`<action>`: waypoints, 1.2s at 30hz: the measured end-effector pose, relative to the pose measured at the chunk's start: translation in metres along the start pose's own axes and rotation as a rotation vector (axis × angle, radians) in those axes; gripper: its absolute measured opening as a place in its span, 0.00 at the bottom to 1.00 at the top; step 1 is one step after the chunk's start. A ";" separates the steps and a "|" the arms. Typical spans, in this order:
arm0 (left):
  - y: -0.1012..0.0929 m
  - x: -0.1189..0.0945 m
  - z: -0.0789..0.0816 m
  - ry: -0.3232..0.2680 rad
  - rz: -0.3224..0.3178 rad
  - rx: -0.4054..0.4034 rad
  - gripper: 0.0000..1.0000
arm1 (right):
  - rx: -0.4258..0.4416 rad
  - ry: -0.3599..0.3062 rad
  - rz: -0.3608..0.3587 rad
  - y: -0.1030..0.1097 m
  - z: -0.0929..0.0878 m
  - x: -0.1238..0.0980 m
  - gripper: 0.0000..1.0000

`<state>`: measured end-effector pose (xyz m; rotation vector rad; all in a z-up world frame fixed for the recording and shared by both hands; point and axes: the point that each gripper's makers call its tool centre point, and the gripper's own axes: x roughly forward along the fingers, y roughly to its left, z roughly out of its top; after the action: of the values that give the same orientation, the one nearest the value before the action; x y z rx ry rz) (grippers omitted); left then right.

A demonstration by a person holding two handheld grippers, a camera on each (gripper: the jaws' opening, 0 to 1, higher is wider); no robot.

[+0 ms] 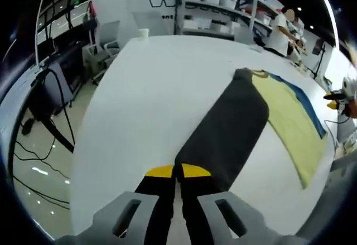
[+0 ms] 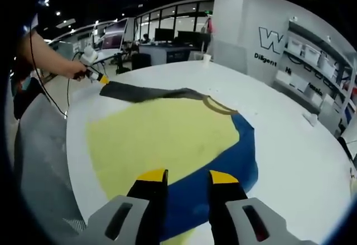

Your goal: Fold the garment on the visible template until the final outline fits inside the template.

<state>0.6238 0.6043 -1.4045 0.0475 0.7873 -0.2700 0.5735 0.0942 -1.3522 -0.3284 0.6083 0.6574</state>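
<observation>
Left gripper point(image 1: 177, 171): jaws together, clamped on dark sleeve point(image 1: 228, 128) stretching toward two o'clock over white table point(image 1: 150, 89). Yellow garment point(image 2: 162, 139) spread on blue template point(image 2: 223, 172), centre of right gripper view. Right gripper point(image 2: 187, 176) at six o'clock: jaws apart, holding nothing.

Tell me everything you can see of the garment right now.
The garment is a pale yellow shirt of soft cloth with a dark sleeve and dark collar trim. It lies flat on the white table, over a blue template. The left gripper is shut on the sleeve's end, drawing it out sideways.
</observation>
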 end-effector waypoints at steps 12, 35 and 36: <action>0.016 -0.007 0.013 0.002 0.035 0.019 0.01 | -0.004 0.002 0.011 0.003 0.003 0.005 0.24; 0.061 0.020 0.045 0.034 0.078 0.164 0.01 | -0.017 0.020 0.030 0.008 0.005 0.015 0.25; 0.063 0.021 0.047 0.035 0.080 0.169 0.01 | -0.017 0.020 0.031 0.008 0.005 0.015 0.25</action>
<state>0.6870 0.6539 -1.3899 0.2428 0.7944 -0.2593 0.5795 0.1099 -1.3585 -0.3427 0.6284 0.6903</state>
